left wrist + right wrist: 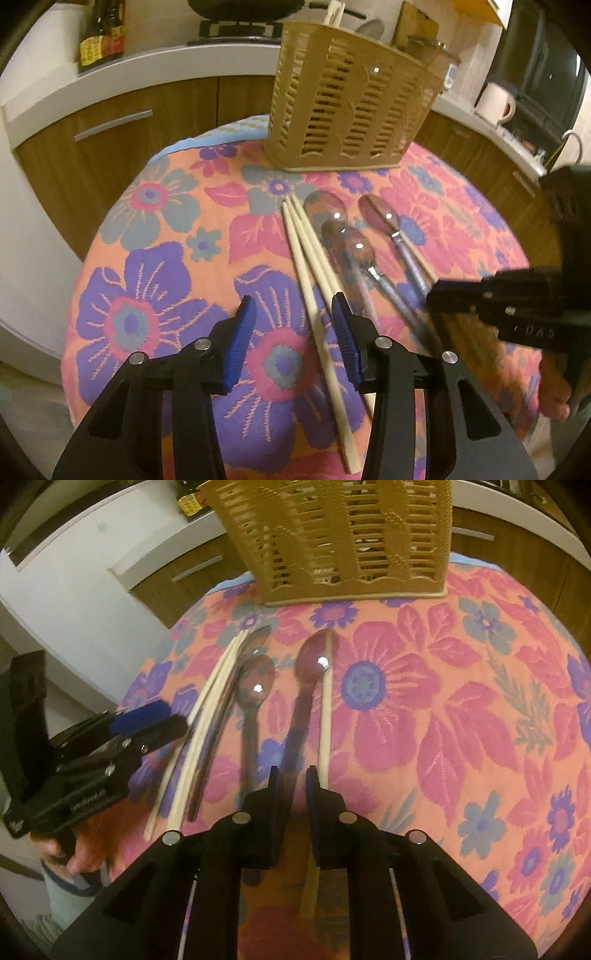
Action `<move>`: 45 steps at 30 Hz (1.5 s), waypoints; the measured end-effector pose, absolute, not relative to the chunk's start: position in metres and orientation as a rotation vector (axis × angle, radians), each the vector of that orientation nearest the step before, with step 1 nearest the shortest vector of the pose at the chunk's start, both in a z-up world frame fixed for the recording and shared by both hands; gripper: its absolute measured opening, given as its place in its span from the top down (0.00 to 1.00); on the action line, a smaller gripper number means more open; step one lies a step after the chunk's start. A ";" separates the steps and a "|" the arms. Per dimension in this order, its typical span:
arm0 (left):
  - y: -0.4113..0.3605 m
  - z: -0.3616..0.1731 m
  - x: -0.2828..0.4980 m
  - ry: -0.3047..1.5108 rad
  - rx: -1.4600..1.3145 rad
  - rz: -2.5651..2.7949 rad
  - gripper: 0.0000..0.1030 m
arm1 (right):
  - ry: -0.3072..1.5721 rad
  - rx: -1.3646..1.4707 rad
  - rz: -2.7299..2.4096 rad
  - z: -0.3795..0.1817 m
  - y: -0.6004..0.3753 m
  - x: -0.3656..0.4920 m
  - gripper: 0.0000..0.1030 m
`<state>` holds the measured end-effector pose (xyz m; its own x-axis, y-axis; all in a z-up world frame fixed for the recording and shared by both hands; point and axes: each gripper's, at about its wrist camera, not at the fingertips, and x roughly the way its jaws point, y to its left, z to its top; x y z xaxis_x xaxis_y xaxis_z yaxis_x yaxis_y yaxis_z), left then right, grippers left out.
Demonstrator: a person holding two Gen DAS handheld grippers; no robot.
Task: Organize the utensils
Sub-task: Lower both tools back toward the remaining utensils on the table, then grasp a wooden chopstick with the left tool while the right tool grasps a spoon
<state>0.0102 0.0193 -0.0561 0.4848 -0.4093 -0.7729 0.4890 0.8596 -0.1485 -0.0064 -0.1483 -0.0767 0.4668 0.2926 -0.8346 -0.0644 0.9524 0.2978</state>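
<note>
A tan slotted utensil basket [351, 107] stands at the table's far side, also in the right wrist view [343, 535]. In front of it lie two pale chopsticks [314, 273], three spoons [351, 243] and one more chopstick [325, 716]. My left gripper [295, 314] is open just above the table, its right finger beside the chopstick pair. My right gripper [291, 779] is partly open with its fingers either side of the rightmost spoon's handle [299, 709]; contact is unclear. It shows from the side in the left wrist view [432, 297].
The round table has a floral cloth [461, 701]. Behind it run wooden cabinets [147, 122] and a white counter with sauce bottles [99, 37], a stove [236, 26] and a white jug [495, 103].
</note>
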 end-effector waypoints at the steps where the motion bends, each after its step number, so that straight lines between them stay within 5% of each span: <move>1: 0.017 -0.056 0.010 0.915 0.112 -0.541 0.64 | 1.065 0.229 0.215 -0.076 -0.147 -0.003 0.89; 11: -0.009 -0.054 0.011 0.958 0.309 -0.473 0.65 | 1.041 0.084 0.130 -0.073 -0.130 0.025 0.89; 19: -0.018 -0.054 0.004 0.938 0.371 -0.453 0.95 | 0.996 0.048 0.137 -0.070 -0.125 0.015 0.96; 30: -0.001 -0.053 0.011 0.935 0.251 -0.445 0.96 | 1.019 0.150 0.180 -0.067 -0.138 0.011 0.98; 35: 0.002 -0.053 0.013 0.941 0.249 -0.450 0.96 | 1.080 0.228 0.207 -0.073 -0.152 0.023 0.90; 45: 0.011 -0.053 0.016 0.947 0.232 -0.429 0.96 | 1.147 0.089 0.141 -0.071 -0.128 0.054 0.88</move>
<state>0.0160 0.0109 -0.0525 0.5090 -0.2521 -0.8230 0.4521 0.8919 0.0063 0.0541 -0.1279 -0.0706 0.4036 0.1571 -0.9014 -0.0661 0.9876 0.1426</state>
